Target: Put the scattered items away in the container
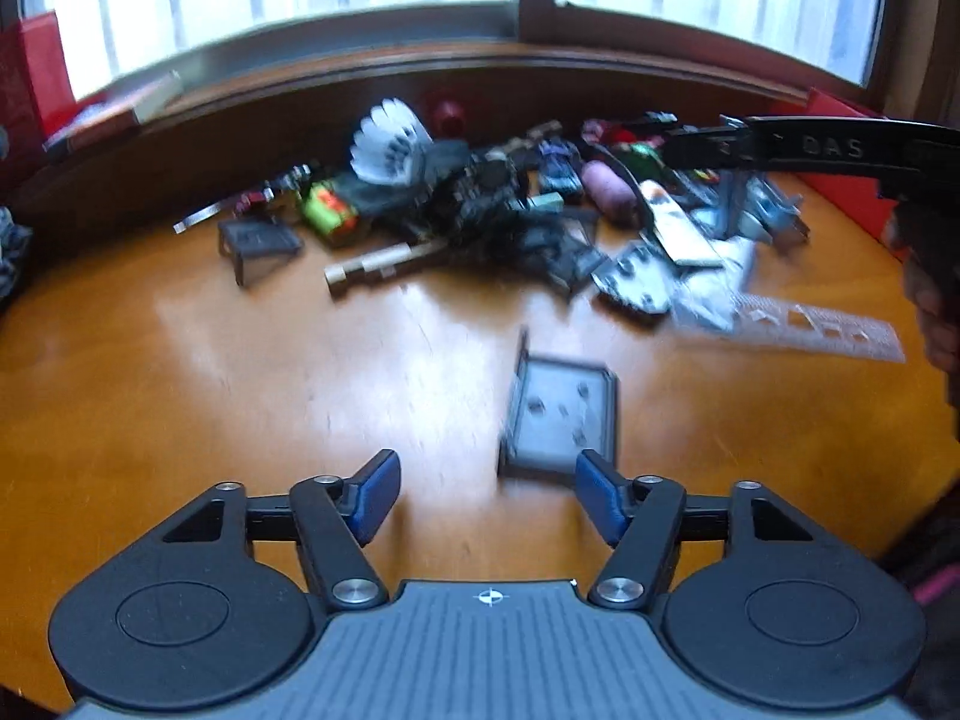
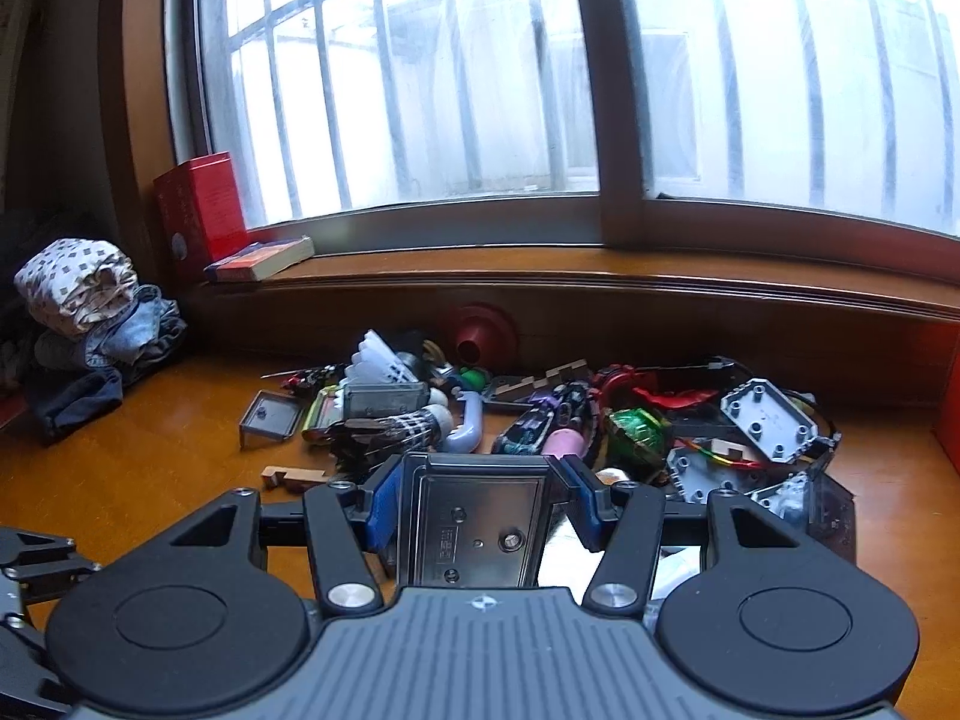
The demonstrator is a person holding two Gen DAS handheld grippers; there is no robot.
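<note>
A pile of scattered items (image 1: 480,210) lies on the wooden table by the window: a white shuttlecock (image 1: 390,144), a green toy (image 1: 327,210), a wooden block (image 1: 384,264), a pink roll (image 1: 609,189), grey plastic trays. One grey tray (image 1: 561,414) lies apart, just ahead of my left gripper (image 1: 486,498), which is open and empty. My right gripper (image 2: 480,504) is shut on a dark clear plastic tray (image 2: 477,522), held above the pile (image 2: 540,414). It also shows in the left wrist view (image 1: 840,147) at the upper right.
A red box (image 1: 840,180) stands at the table's right edge. A clear stencil ruler (image 1: 822,330) lies at the right. Folded clothes (image 2: 90,312) sit at the left. A red box (image 2: 201,210) and a book (image 2: 261,258) rest on the sill.
</note>
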